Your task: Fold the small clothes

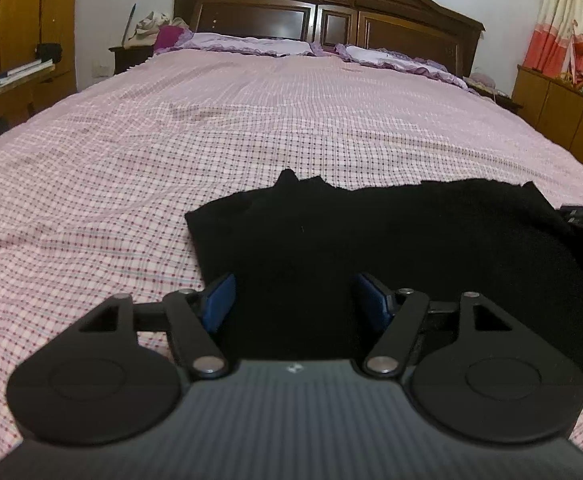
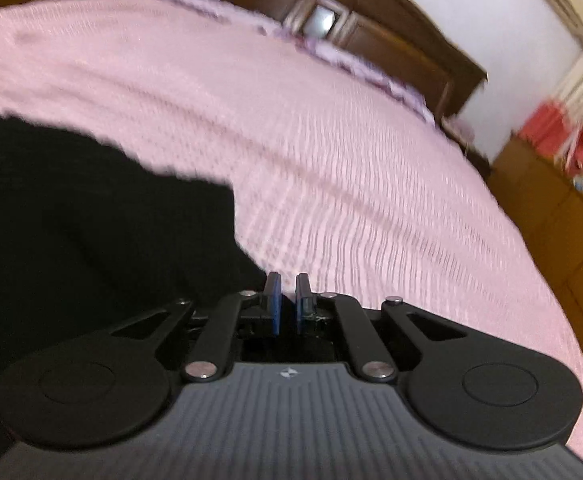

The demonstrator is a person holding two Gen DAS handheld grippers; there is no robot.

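The black garment (image 1: 371, 240) lies sideways under the wide-apart left gripper (image 1: 295, 300) – the nearly closed right gripper (image 2: 287, 300) holds nothing, at its right end

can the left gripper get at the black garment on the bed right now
Probably yes. The left gripper has its jaws wide apart directly over the near part of the black garment, which lies flat on the checked bedsheet; nothing sits between them.
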